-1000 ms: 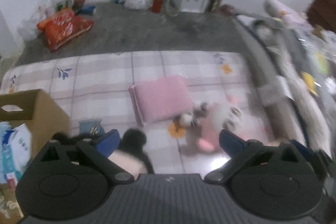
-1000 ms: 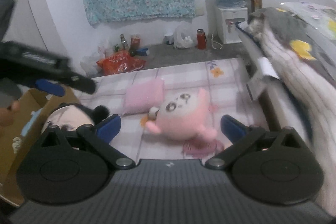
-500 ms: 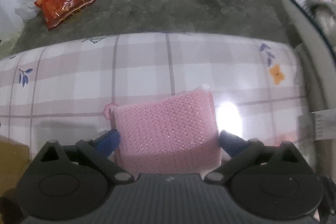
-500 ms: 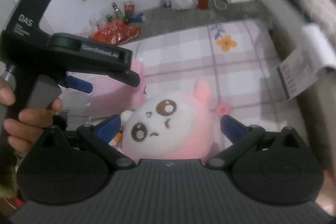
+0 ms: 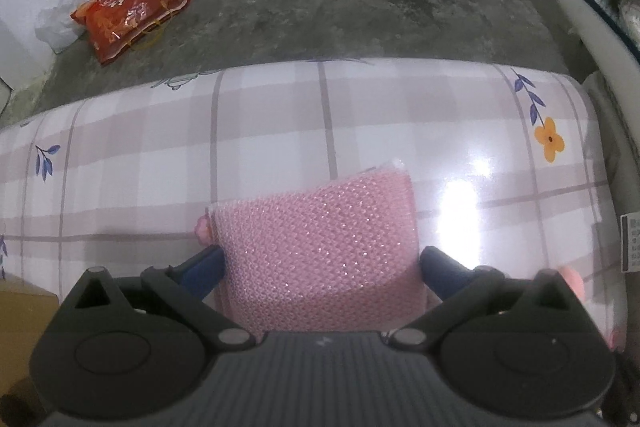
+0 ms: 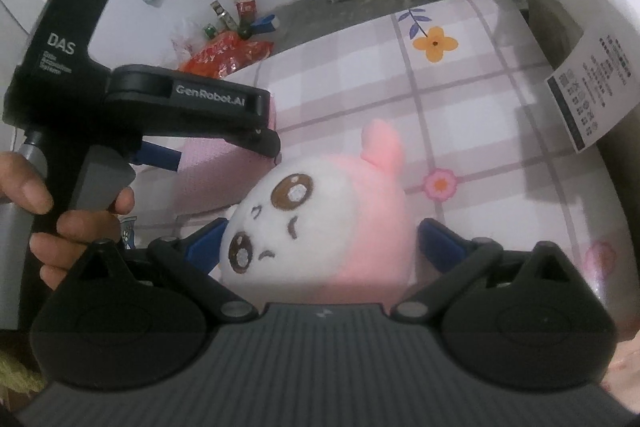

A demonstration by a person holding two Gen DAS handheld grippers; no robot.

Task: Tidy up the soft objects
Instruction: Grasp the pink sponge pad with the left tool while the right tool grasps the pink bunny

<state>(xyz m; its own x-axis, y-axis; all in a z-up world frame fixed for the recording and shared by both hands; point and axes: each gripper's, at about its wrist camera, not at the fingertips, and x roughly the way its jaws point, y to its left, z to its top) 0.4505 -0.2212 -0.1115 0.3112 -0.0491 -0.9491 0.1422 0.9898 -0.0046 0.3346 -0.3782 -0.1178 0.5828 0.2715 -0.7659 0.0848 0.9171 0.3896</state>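
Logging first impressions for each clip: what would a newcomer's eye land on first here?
Most striking is the pink and white plush toy, lying face up on the checked mat between the open fingers of the right gripper. Next comes the pink knitted cushion, framed the same way by the open left gripper. Farther off, a red bag lies on the concrete floor near the wall.
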